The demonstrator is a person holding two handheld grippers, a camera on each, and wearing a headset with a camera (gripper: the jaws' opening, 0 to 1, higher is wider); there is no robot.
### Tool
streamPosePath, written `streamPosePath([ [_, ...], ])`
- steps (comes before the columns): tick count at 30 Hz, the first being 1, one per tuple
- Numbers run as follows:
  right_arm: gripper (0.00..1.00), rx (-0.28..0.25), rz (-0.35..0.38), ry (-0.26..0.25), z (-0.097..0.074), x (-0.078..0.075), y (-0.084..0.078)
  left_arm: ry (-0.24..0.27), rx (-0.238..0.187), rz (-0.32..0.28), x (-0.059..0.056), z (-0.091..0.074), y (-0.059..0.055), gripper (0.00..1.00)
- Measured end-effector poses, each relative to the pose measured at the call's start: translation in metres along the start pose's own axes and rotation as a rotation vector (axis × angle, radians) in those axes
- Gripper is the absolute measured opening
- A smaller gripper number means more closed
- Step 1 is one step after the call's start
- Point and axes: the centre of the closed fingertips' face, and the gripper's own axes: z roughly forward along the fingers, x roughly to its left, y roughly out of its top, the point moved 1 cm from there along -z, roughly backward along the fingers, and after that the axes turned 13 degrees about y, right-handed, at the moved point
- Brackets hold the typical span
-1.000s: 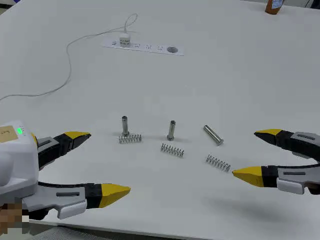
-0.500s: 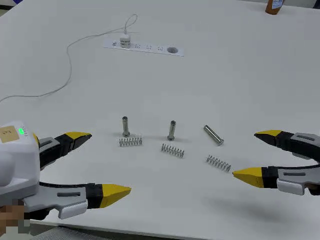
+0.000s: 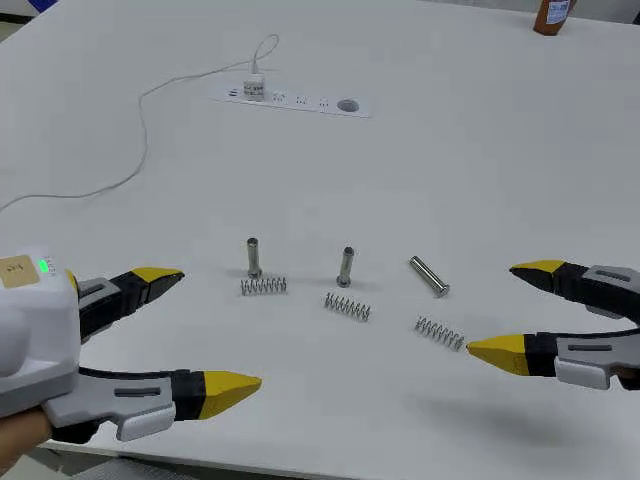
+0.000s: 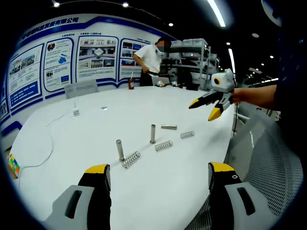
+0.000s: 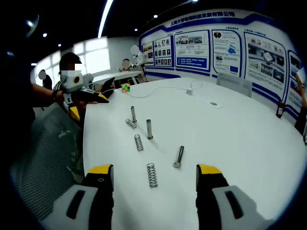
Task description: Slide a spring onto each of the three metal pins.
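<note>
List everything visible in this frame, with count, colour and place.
metal pins: three, silver, row mid-table; two upright, the right one lying flat.
springs: three, silver, lying loose, one in front of each pin.
power strip: one, white, far side, with white plug and cable.
container: one, orange-brown, far right corner.
puzzle cube: one, multicoloured, table edge.
table: one, white.
left hand-held gripper: black-grey, yellow tips, open, near left.
right hand-held gripper: same colours, open, near right.

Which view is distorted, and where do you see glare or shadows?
Head view: sharp, evenly lit; a soft shadow lies on the table under the right claw. Left gripper view: fisheye curves the table edge; ceiling lights glare. Right gripper view: same curving; the window is overexposed.
</note>
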Motion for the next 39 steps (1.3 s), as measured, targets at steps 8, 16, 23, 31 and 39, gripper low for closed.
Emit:
streamPosePath([
  [8, 0.7, -0.01, 0.002, -0.016, 0.001, -0.012, 0.013, -0.006, -0.006, 0.011, -0.003, 0.0, 0.005, 0.85],
  [16, 0.68, 0.004, -0.017, -0.016, 0.015, -0.023, 0.027, -0.007, -0.014, 0.013, -0.006, 0.0, 0.008, 0.85],
  [23, 0.64, 0.06, -0.038, -0.025, 0.032, -0.035, 0.035, -0.01, -0.014, 0.017, -0.008, 0.001, 0.009, 0.85],
  [31, 0.54, 0.141, 0.009, -0.061, 0.053, -0.054, 0.032, -0.015, -0.013, 0.02, -0.011, 0.001, 0.009, 0.84],
  [39, 0.39, 0.226, 0.055, -0.121, 0.067, -0.071, 0.019, -0.017, -0.012, 0.02, -0.012, 0.003, 0.009, 0.84],
])
